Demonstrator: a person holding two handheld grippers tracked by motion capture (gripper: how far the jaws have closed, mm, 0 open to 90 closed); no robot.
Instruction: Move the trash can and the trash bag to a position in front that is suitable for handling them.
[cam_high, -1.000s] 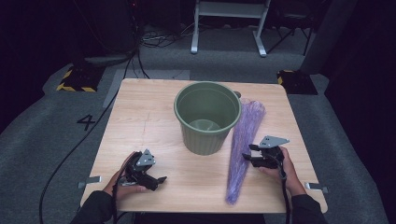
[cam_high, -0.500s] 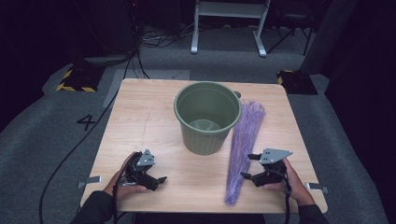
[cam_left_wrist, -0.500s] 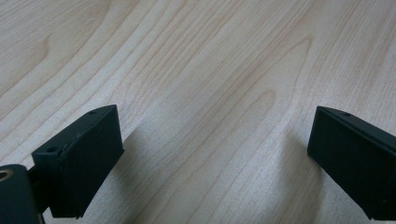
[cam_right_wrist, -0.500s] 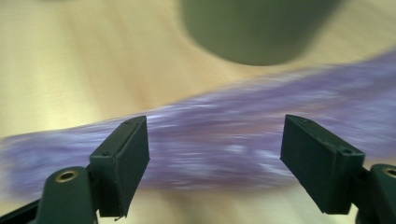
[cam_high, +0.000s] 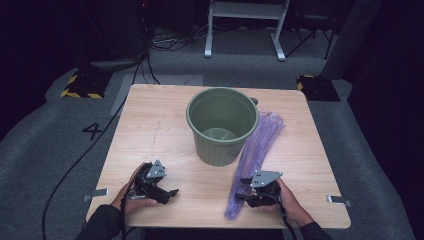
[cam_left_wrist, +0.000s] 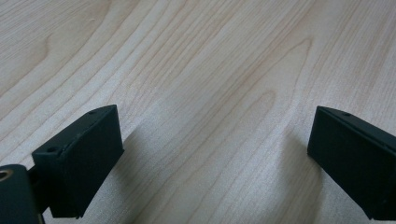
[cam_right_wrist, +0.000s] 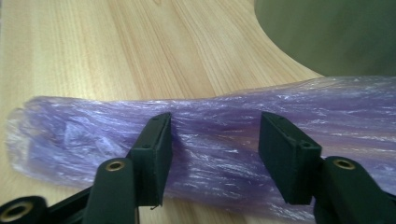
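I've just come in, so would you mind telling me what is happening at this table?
A person sits at a wooden table with a two-jaw gripper in each hand. The right gripper is down over the near end of a long, bunched purple plastic bag that lies beside a green bucket. Its jaws have just been closing, with the bag under and between them, but they are not yet clamped on it. The left gripper rests open over bare wood, holding nothing.

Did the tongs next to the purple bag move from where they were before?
Yes. The right tongs slid back toward the person along the purple bag, away from the green bucket, closing a little over the bag without pinching it.
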